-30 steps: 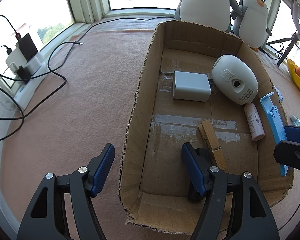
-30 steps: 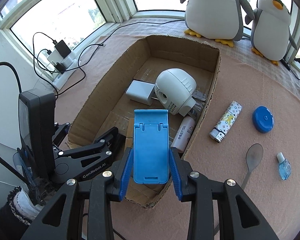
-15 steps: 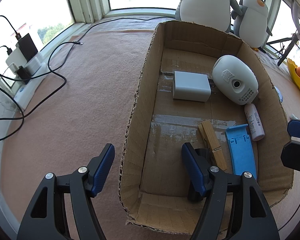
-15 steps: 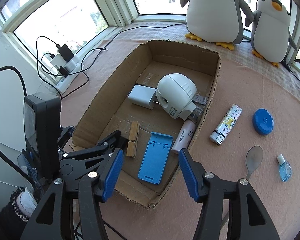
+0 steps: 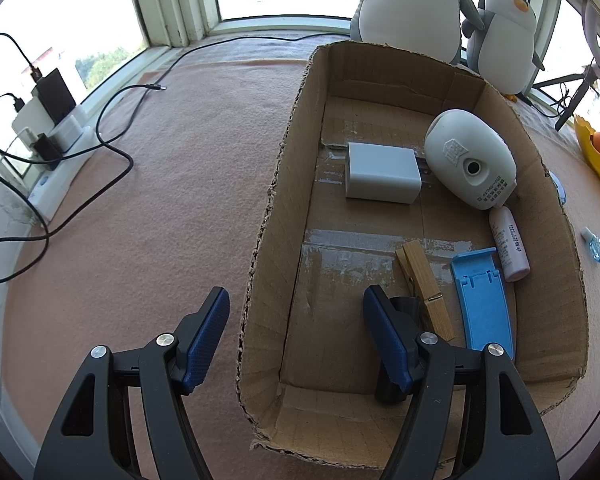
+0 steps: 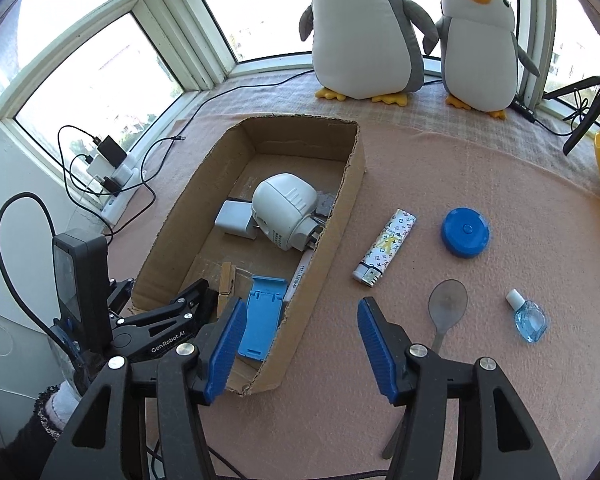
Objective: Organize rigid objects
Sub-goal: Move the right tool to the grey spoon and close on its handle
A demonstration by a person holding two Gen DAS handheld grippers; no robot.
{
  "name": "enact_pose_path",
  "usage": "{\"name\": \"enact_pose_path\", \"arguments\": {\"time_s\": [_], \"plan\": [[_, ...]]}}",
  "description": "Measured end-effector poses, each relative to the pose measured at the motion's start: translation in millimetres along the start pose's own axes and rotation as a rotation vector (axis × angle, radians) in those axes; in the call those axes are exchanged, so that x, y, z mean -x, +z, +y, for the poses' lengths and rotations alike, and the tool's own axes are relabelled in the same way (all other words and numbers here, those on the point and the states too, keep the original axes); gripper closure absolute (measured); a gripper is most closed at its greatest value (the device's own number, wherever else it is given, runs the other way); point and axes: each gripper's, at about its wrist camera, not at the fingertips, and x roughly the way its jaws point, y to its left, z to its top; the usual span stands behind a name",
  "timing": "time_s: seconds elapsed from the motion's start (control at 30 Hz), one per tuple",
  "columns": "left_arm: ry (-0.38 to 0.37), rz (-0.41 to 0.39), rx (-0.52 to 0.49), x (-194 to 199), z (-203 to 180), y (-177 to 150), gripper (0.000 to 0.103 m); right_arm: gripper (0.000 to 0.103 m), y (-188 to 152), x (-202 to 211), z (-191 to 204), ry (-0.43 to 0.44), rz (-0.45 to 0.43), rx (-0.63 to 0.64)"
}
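A cardboard box (image 5: pixel 276 208) (image 6: pixel 340 216) lies on the pink mat. Inside it are a blue phone stand (image 5: pixel 482 300) (image 6: pixel 262 320), a wooden clothespin (image 5: pixel 424 288), a white charger cube (image 5: pixel 382 178), a white rounded device (image 5: pixel 468 158) and a pink-white tube (image 5: pixel 508 244). My left gripper (image 5: pixel 296 336) is open astride the box's left wall, one finger inside and one outside, its pads clear of the cardboard. My right gripper (image 6: pixel 300 352) hangs open and empty over the box's near right corner. Right of the box lie a patterned lighter (image 6: pixel 384 254), a blue lid (image 6: pixel 465 232), a spoon (image 6: pixel 446 308) and a small blue bottle (image 6: pixel 530 318).
Two plush penguins (image 6: pixel 364 32) (image 6: pixel 480 48) stand by the window behind the box. A power strip with chargers and trailing cables (image 5: pixel 48 132) sits at the left edge. A yellow bowl of oranges (image 5: pixel 598 152) and a tripod (image 6: pixel 588 112) are at the far right.
My right gripper opened and let go of the blue phone stand, which now lies flat in the box. That gripper then drew back to the right and up. The left gripper stayed put.
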Motion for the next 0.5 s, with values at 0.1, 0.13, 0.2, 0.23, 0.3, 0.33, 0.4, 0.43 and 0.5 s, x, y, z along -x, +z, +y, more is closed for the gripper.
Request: {"name": "enact_pose_path", "arguments": {"time_s": [0.1, 0.13, 0.2, 0.23, 0.3, 0.33, 0.4, 0.43, 0.5], "plan": [[0.0, 0.0, 0.0, -0.1, 0.0, 0.2, 0.032, 0.049, -1.2, 5.1, -18.9, -0.013, 0.0, -0.045], [0.0, 0.0, 0.0, 0.0, 0.1, -0.2, 0.032, 0.049, -2.0, 5.9, -26.0, -0.019, 0.003, -0.063], [0.0, 0.0, 0.0, 0.0, 0.0, -0.1, 0.032, 0.049, -3.4, 5.4, -40.0, -0.032, 0.013, -0.1], [0.0, 0.0, 0.0, -0.1, -0.1, 0.1, 0.032, 0.049, -4.0, 4.7, -46.6, -0.039, 0.021, -0.12], [0.0, 0.0, 0.0, -0.1, 0.0, -0.1, 0.032, 0.049, -5.7, 2.3, -59.5, -0.045, 0.038, -0.16], [0.0, 0.0, 0.0, 0.0, 0.0, -0.3, 0.032, 0.049, -6.3, 0.5, -65.0, -0.044, 0.047, -0.176], [0.0, 0.0, 0.0, 0.0, -0.1, -0.2, 0.032, 0.049, -7.7, -3.6, -73.8, -0.051, 0.063, -0.195], [0.0, 0.0, 0.0, -0.1, -0.2, 0.0, 0.032, 0.049, -8.6, -6.2, -76.8, -0.058, 0.07, -0.2], [0.0, 0.0, 0.0, -0.1, -0.2, -0.2, 0.032, 0.049, -10.3, -11.4, -82.7, -0.068, 0.085, -0.207]]}}
